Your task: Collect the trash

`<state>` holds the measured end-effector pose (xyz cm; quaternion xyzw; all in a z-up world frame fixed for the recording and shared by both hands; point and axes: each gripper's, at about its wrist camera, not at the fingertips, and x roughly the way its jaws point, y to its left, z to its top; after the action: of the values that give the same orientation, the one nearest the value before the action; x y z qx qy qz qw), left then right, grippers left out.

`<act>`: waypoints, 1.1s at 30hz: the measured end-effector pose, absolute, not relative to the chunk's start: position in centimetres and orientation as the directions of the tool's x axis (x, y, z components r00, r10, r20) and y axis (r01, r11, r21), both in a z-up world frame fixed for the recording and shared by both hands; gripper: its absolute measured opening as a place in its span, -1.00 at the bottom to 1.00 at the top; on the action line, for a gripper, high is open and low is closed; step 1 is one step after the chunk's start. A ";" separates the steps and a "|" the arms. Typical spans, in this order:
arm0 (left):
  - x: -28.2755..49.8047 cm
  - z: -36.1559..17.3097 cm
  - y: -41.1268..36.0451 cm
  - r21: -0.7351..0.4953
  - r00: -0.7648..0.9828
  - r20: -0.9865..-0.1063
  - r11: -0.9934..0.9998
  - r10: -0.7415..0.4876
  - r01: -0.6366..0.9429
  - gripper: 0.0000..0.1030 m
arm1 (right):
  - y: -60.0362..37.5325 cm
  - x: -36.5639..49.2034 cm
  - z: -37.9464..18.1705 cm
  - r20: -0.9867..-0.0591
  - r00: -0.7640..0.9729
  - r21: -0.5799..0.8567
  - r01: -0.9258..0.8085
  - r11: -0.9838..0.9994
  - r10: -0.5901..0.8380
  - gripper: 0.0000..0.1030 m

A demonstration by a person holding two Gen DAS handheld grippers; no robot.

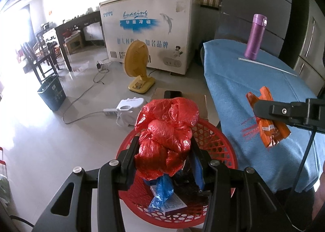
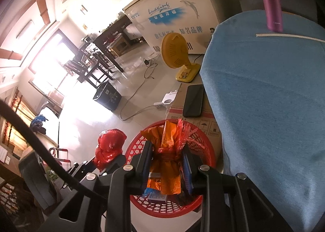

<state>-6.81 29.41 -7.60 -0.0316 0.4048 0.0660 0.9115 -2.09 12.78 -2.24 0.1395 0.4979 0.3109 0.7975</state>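
My left gripper (image 1: 163, 150) is shut on a crumpled red plastic bag (image 1: 168, 130) and holds it above a red mesh basket (image 1: 221, 146) on the floor. The basket holds a blue wrapper (image 1: 161, 193), a small box and dark scraps. My right gripper (image 2: 166, 163) is shut on an orange snack wrapper (image 2: 167, 169) tied with red ribbon, above the same basket (image 2: 205, 148). In the left wrist view the right gripper (image 1: 262, 110) and the wrapper (image 1: 272, 130) hang over the blue-covered table (image 1: 233, 81). The red bag shows in the right wrist view (image 2: 109, 146).
A purple flask (image 1: 256, 37) and a white straw (image 1: 268, 66) sit on the blue cloth. A phone (image 2: 193, 101) lies on a cardboard box beside the basket. A yellow fan (image 1: 138, 67), a white freezer (image 1: 150, 35), a dark bin (image 1: 51, 92) and cables stand on the floor.
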 end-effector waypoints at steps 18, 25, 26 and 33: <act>-7.3 -7.6 28.9 0.023 0.674 -0.731 0.991 0.108 -0.134 -0.06 | 13.3 -1.0 -2.0 -0.674 0.334 0.565 -0.342 0.751 0.659 -0.39; -7.5 -7.0 28.5 0.028 0.691 -0.716 0.993 0.101 -0.115 0.29 | 12.1 -0.9 -1.9 -0.668 0.350 0.574 -0.319 0.754 0.657 -0.39; -7.5 -6.9 28.4 0.027 0.693 -0.715 0.994 0.096 -0.109 0.32 | 11.8 -1.0 -1.8 -0.665 0.356 0.574 -0.318 0.755 0.656 -0.39; -8.1 -5.1 27.7 0.039 0.709 -0.696 0.993 0.109 -0.115 0.44 | 9.5 -2.3 -0.7 -0.671 0.378 0.539 -0.343 0.770 0.638 -0.39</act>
<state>-8.10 27.73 -5.10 -0.0036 0.3764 0.0606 0.9245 -2.31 9.52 -0.71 0.1571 0.4694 0.3008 0.8152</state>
